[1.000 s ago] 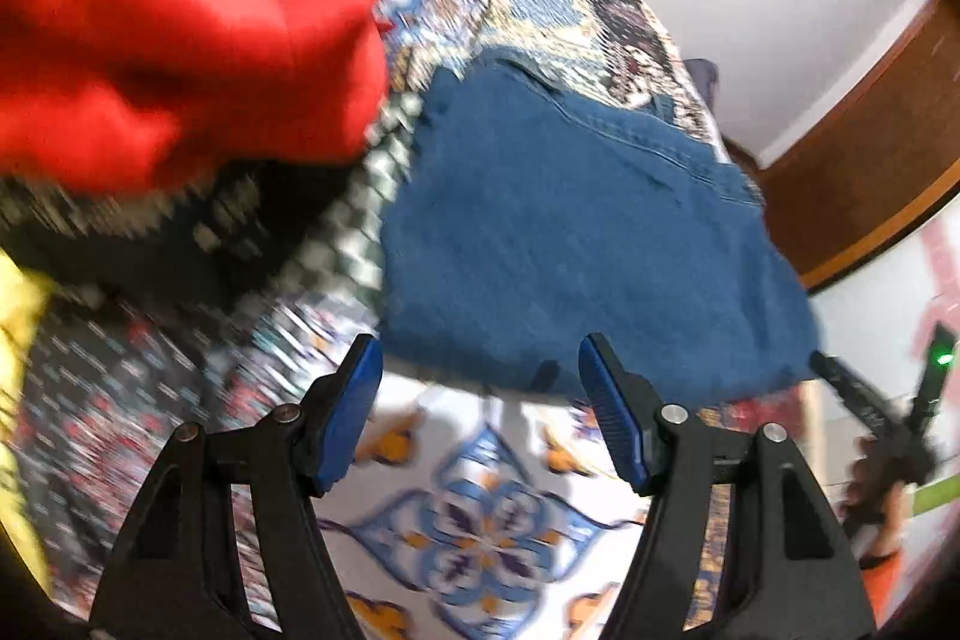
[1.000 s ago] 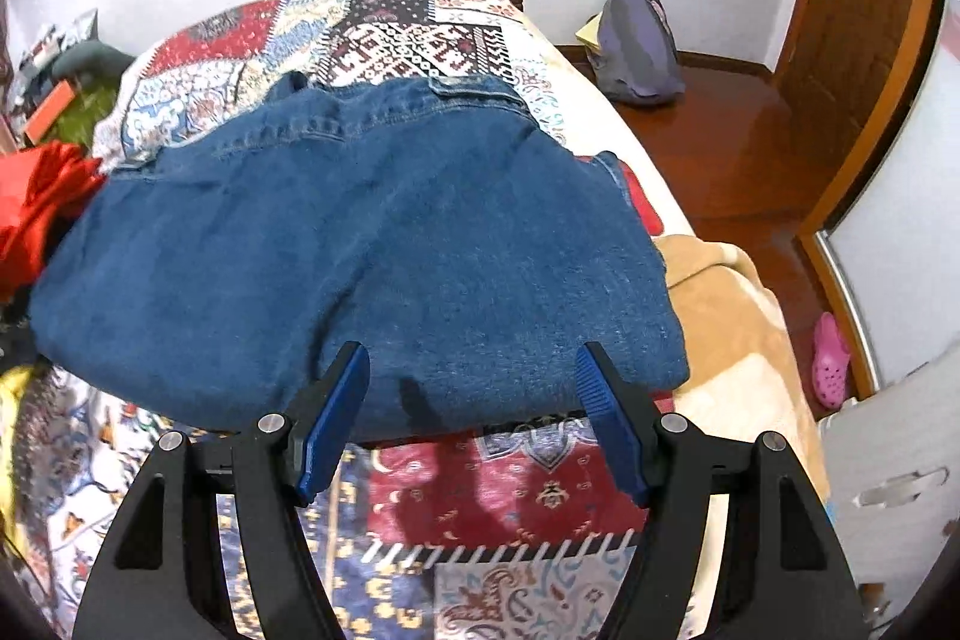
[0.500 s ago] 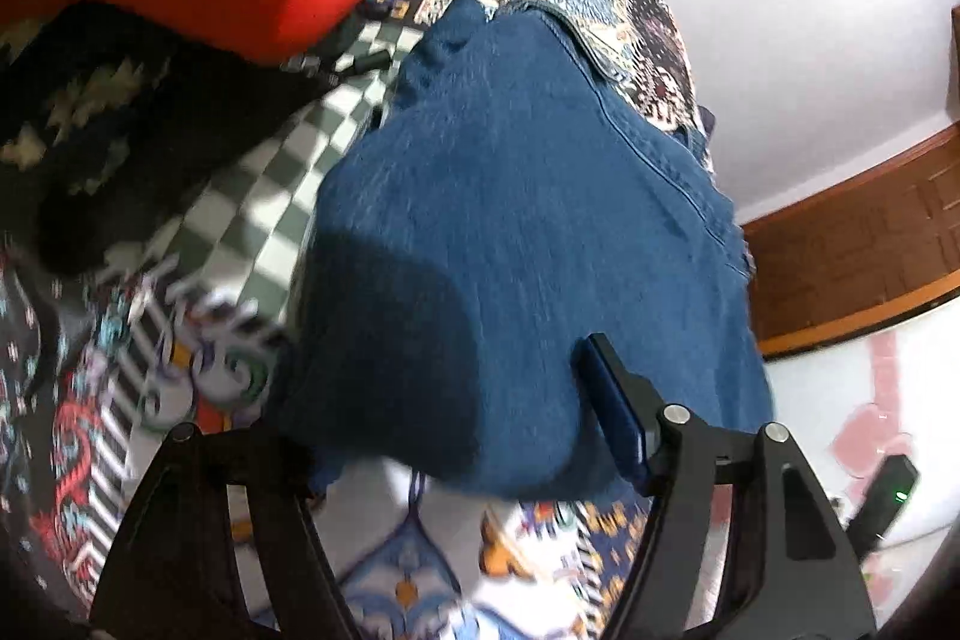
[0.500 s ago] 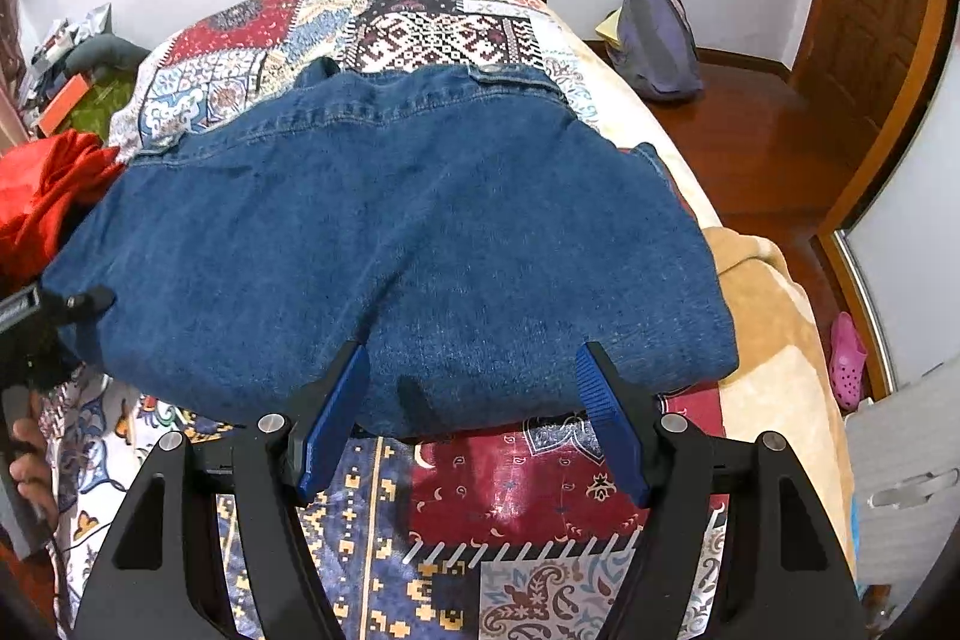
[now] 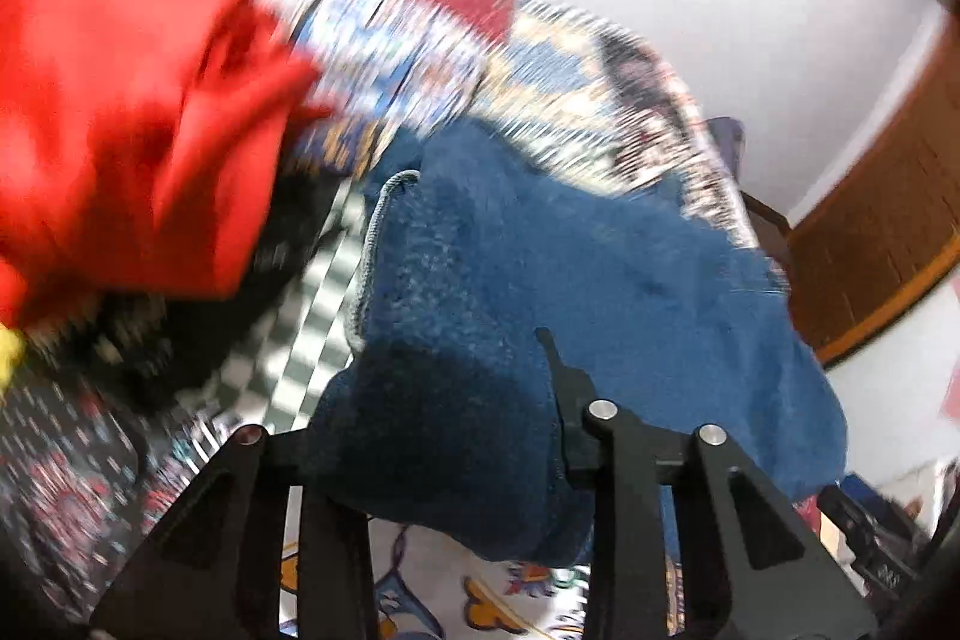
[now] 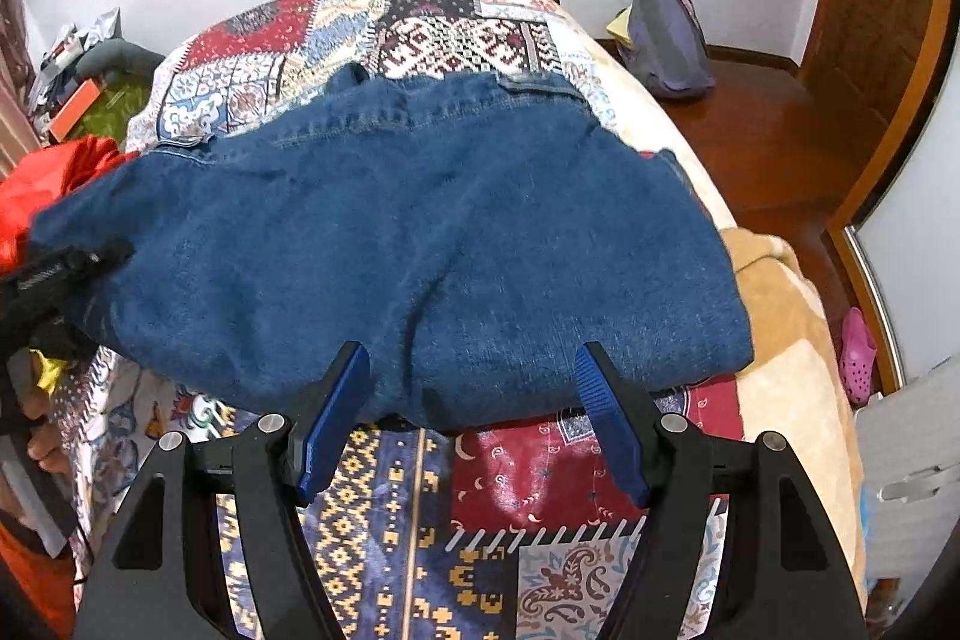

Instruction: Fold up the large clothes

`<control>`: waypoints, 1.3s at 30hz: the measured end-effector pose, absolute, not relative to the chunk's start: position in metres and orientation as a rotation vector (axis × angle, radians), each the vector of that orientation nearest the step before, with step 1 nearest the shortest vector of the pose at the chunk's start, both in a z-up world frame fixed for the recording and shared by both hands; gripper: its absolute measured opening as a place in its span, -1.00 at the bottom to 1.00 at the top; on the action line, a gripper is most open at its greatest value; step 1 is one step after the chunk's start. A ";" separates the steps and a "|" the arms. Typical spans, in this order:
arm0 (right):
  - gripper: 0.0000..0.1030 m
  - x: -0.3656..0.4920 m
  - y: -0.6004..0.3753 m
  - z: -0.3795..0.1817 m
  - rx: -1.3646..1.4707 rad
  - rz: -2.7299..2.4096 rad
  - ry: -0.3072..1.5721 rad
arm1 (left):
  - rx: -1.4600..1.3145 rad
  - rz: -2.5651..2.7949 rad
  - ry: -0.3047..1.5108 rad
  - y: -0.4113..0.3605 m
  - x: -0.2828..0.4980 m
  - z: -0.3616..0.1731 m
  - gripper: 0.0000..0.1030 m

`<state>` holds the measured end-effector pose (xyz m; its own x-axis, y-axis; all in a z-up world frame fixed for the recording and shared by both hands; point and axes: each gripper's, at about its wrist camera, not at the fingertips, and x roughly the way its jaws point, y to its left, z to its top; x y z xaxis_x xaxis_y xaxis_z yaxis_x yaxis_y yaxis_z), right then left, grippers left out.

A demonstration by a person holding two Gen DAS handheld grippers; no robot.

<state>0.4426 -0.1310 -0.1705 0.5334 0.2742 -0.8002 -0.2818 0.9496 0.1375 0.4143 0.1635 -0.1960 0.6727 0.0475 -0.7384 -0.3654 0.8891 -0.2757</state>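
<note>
While the folded blue denim jeans lie flat across the middle of the bed, on a patchwork bedspread of red, blue and white printed squares, their near-left corner is bunched up between the black fingers of the left gripper. That gripper is clenched on the denim: a thick wad of cloth fills the gap and hides the left finger's pad, and only the tip of the right finger shows against the fabric. The left wrist view is smeared by motion and tilted, with the gripper low at the jeans' edge and pointing up along them toward the white wall. In the right wrist view the same gripper appears as a black body touching the jeans' left edge. The right gripper is released, its 2 blue-padded fingers spread wide and level, hovering just above the near fold of the jeans, and whether the pads touch the cloth cannot be told. It faces along the bed toward the headboard end. A crumpled red garment sits just beside the jeans on the left, over a black-and-white checked cloth. A tan blanket lies along the bed's right side, and a grey-purple backpack rests on the wooden floor by the wall.
</note>
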 end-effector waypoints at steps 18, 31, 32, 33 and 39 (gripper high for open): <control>0.31 0.456 0.040 -0.188 0.071 0.729 1.111 | -0.074 0.381 0.552 0.188 0.371 -0.081 -0.42; 0.32 0.449 -0.049 -0.195 -0.054 0.546 1.041 | 0.055 0.280 0.582 0.134 0.388 -0.106 -0.42; 0.32 0.449 -0.073 -0.197 -0.054 0.488 1.036 | 0.062 0.263 0.578 0.126 0.386 -0.105 -0.42; 0.32 0.449 -0.083 -0.198 -0.049 0.447 1.040 | 0.068 0.236 0.573 0.115 0.388 -0.103 -0.42; 0.35 0.455 -0.143 -0.236 0.106 0.289 1.135 | 0.103 0.040 0.597 0.037 0.407 -0.108 -0.43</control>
